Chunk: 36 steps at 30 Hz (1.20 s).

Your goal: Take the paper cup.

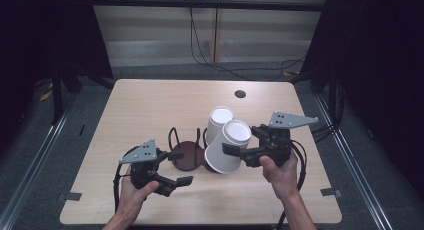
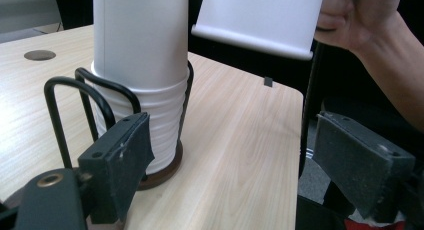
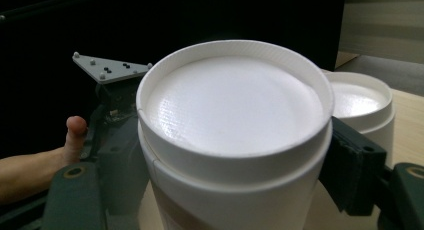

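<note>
both hands come in from the near edge of the wooden table (image 1: 150, 100). left gripper (image 1: 176, 166) sits near-left, jaws parted with nothing between them, just left of the cup holder (image 1: 186, 154), not touching it as far as i can tell. right gripper (image 1: 234, 151) is near-right, jaws clamped on the sides of an upside-down white paper cup (image 1: 227, 147); cup is tilted, base up and leaning to the far right, lifted above the holder's right side. second cup (image 1: 218, 121), also upside down, stands in the holder just behind the held one; whether the two touch is unclear. left gripper view: black wire loops (image 2: 70, 97) of the holder wrap the seated cup's lower part, brown round base under it, held cup's rim hanging to the upper right. right gripper view: held cup's base close up, pads pressed on both sides.
</note>
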Each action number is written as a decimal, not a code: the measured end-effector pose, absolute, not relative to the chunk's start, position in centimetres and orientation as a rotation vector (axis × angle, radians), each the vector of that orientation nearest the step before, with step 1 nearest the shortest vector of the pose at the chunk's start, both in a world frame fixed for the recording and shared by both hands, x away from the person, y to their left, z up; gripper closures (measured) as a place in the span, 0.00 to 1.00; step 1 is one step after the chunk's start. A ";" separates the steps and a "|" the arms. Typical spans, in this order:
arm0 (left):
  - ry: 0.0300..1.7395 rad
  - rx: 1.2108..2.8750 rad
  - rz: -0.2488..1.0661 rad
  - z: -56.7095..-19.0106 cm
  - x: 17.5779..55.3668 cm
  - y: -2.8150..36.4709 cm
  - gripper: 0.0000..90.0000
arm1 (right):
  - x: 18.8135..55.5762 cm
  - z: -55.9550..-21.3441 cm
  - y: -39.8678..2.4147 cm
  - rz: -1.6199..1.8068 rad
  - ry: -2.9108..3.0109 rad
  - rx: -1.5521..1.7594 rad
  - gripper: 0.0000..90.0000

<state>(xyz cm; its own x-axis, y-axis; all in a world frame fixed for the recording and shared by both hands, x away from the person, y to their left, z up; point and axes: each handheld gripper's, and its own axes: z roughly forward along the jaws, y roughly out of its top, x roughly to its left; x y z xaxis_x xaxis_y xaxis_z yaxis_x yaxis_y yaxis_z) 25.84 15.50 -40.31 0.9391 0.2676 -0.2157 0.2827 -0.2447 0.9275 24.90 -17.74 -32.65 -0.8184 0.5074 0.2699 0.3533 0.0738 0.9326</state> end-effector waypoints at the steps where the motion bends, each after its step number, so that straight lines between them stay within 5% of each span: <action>1: 0.401 1.833 -0.013 -40.2 25.8 15.4 0.17 | 24.9 -32.7 -17.7 1.854 2.206 0.891 0.27; 36: 0.347 1.890 -0.097 -42.3 25.9 11.9 0.13 | 25.4 -38.0 -13.1 1.895 2.405 0.880 0.28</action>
<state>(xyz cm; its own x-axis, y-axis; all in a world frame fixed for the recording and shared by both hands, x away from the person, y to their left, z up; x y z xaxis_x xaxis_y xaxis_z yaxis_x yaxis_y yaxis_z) 25.87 11.93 -42.27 0.9528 0.1911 -0.2360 0.2859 -0.3026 0.9092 25.36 -13.10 -37.97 -0.8465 0.3903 0.3622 0.4434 0.1403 0.8852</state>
